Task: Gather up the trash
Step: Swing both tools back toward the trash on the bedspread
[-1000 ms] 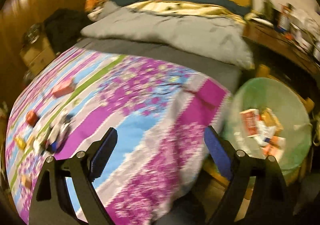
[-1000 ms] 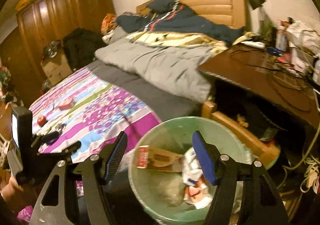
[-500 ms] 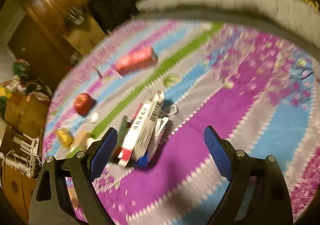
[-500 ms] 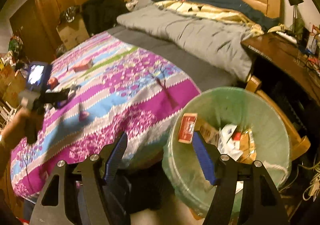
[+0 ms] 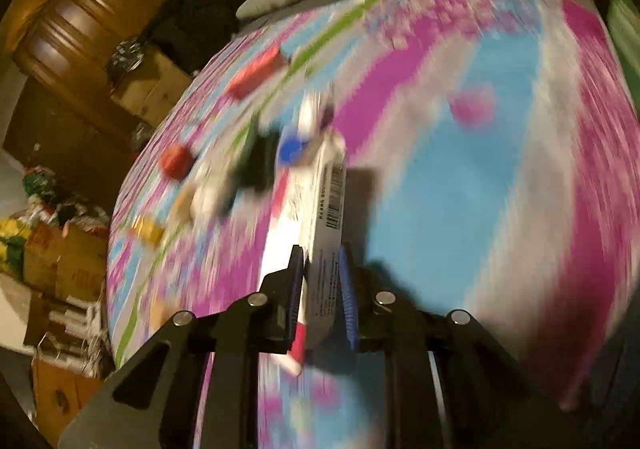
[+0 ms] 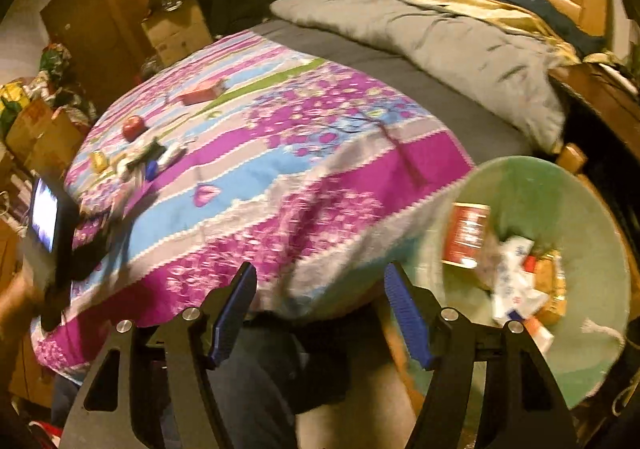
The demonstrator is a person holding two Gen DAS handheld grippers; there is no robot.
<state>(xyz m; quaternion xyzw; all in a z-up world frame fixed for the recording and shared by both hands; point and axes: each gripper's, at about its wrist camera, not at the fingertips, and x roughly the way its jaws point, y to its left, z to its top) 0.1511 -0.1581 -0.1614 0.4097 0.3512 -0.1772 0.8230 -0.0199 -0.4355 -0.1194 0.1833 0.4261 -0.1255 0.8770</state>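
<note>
My left gripper [image 5: 320,269] is closing its jaws onto a long white box [image 5: 334,201] with a barcode, and both blue pads press its sides. The box juts forward over a flowered purple and blue bedspread [image 5: 460,189]. Beyond it lie blurred pieces of trash: a red box [image 5: 256,75], a red apple-like ball [image 5: 176,161], a yellow wrapper [image 5: 146,227] and a blue cap [image 5: 290,151]. My right gripper [image 6: 319,273] hangs open and empty at the bed's near edge, left of a green bin [image 6: 560,177] holding a red carton [image 6: 466,235] and wrappers.
A grey duvet [image 6: 440,33] and dark clothes cover the bed's far half. A wooden wardrobe [image 5: 100,9] and cardboard boxes [image 5: 64,253] stand to the left of the bed. A person's dark trouser legs [image 6: 280,369] are below my right gripper.
My left gripper swung left and down over the bed to the trash pile and shut on the white box. My right gripper swung left, off the bin and towards the bed's edge, still open.
</note>
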